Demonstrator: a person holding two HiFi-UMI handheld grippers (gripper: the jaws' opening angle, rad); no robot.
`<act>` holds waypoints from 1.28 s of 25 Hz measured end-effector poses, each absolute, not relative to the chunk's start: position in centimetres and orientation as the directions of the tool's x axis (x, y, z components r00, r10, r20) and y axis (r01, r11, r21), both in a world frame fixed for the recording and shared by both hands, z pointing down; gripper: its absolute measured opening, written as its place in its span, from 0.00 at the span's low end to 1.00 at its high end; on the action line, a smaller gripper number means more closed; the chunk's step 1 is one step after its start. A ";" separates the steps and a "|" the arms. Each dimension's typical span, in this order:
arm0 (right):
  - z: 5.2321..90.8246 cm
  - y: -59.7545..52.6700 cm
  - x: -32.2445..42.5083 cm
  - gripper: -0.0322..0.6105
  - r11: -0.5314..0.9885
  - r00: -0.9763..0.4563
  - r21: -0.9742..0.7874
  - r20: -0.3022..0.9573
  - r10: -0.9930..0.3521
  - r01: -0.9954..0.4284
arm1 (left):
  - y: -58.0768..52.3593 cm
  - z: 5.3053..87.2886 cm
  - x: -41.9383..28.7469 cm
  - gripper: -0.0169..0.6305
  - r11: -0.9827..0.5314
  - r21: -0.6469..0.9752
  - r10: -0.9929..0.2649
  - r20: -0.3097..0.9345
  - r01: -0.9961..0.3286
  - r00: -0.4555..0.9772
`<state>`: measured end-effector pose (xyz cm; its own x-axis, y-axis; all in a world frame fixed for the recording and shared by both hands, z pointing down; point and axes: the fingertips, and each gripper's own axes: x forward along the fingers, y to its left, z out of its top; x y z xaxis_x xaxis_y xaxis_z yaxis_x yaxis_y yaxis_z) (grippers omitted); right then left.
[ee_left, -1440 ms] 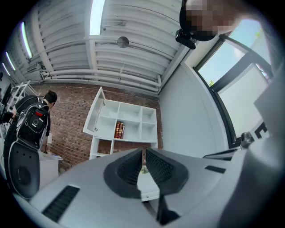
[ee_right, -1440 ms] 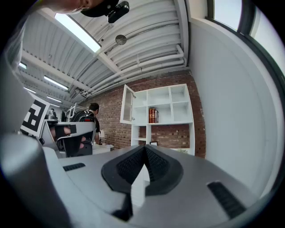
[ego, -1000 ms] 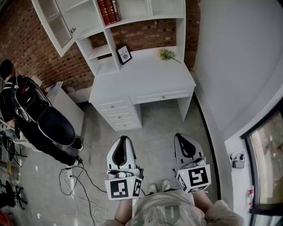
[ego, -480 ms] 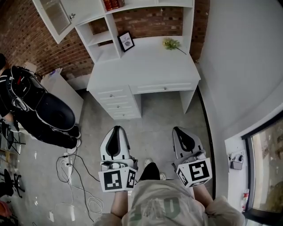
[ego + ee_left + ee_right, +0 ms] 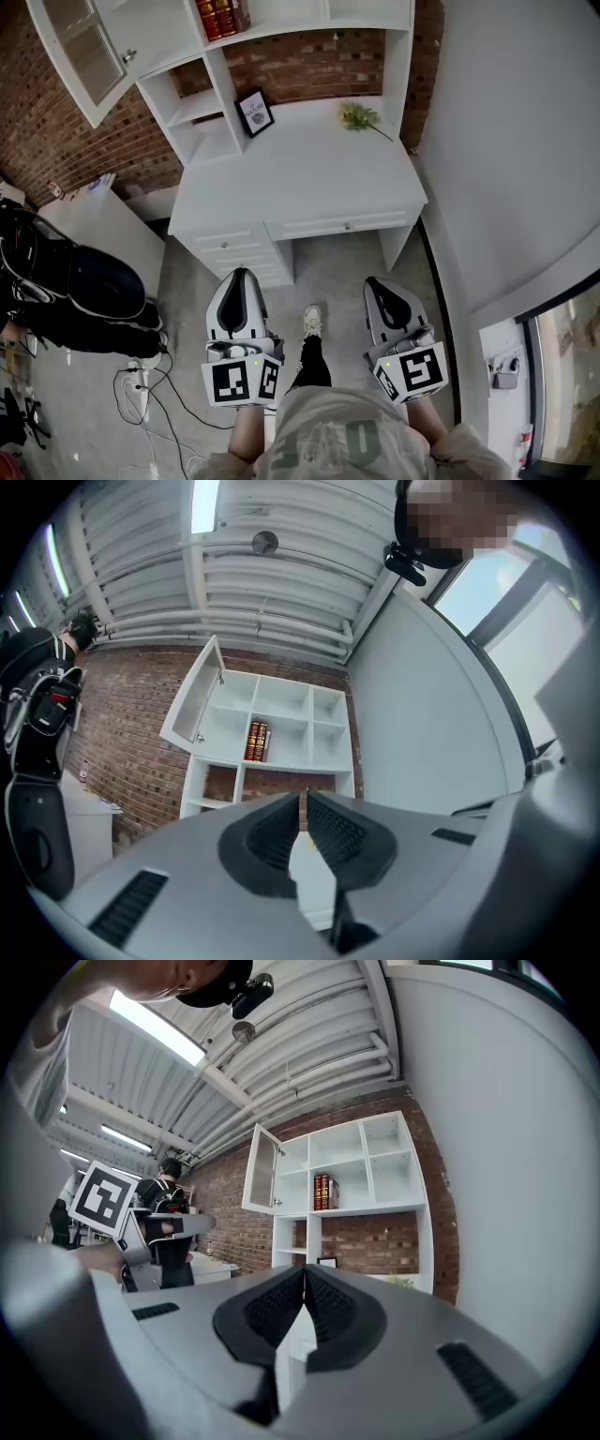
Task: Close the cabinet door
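Observation:
The white cabinet door point(image 5: 80, 52) with a glass pane stands swung open at the upper left of the shelf unit point(image 5: 281, 19) over the desk. It also shows in the left gripper view point(image 5: 192, 691) and the right gripper view point(image 5: 262, 1168). My left gripper point(image 5: 239, 278) and right gripper point(image 5: 380, 286) are held side by side over the floor, short of the desk and well away from the door. Both point toward the shelves. The left gripper point(image 5: 304, 796) is shut with nothing in it, and so is the right gripper point(image 5: 305, 1269).
A white desk point(image 5: 300, 178) with drawers point(image 5: 234, 248) stands ahead, bearing a framed picture point(image 5: 255, 112) and a green sprig point(image 5: 358, 116). Red books point(image 5: 220, 17) sit on a shelf. A person in black point(image 5: 56, 291), a low white cabinet point(image 5: 103, 225) and floor cables point(image 5: 150, 394) are left. A wall is on the right.
Both grippers have moved forward toward the desk, which now looks nearer. The person in black has slid toward the left edge of the head view.

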<state>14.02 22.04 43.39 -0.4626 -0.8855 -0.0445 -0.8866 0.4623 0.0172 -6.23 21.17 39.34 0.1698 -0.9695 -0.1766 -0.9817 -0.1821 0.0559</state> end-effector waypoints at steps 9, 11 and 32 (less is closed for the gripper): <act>38.3 0.9 8.5 0.07 0.481 -0.482 0.039 -0.132 -0.866 -0.876 | 0.8 34.8 -10.8 0.08 -0.178 0.005 -0.957 -0.235 -0.984 0.172; 37.2 -3.9 6.8 0.07 0.491 -0.491 0.039 -0.141 -0.859 -0.870 | -3.7 33.9 -12.3 0.08 -0.165 0.008 -0.957 -0.244 -0.986 0.158; 33.1 -26.3 0.7 0.07 0.608 -0.605 0.037 -0.158 -0.780 -0.793 | -23.5 31.6 -13.6 0.08 -0.150 0.073 -0.963 -0.238 -0.986 0.129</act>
